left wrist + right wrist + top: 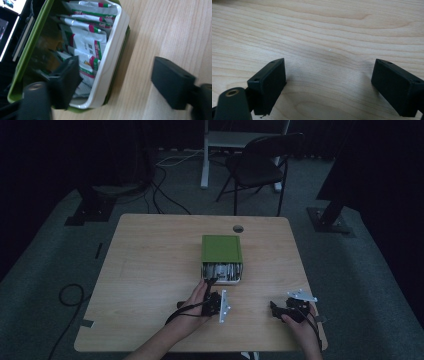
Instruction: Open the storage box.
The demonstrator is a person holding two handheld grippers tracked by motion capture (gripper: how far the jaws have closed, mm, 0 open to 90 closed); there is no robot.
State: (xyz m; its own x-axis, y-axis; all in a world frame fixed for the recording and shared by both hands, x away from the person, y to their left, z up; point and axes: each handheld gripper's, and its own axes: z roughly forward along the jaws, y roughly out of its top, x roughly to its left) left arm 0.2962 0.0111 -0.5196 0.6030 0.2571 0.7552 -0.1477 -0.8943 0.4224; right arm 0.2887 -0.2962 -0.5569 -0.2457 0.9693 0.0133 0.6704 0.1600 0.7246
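Observation:
A green box (221,248) stands mid-table with its lid raised, and its white inner tray (113,53) is packed with several white, red and green sachets (87,40). My left gripper (209,283) is at the tray's near edge. In the left gripper view the left gripper (115,65) straddles the tray wall: one jaw is inside among the sachets, the other outside over the wood, and neither pad presses on anything. My right gripper (275,309) rests low near the table's front right; in its own view the right gripper (329,65) stands open over bare wood.
The wooden table (150,270) has a cable hole (238,228) behind the box. A black chair (260,165) and a desk leg stand beyond the far edge. Cables lie on the floor at the left (70,295).

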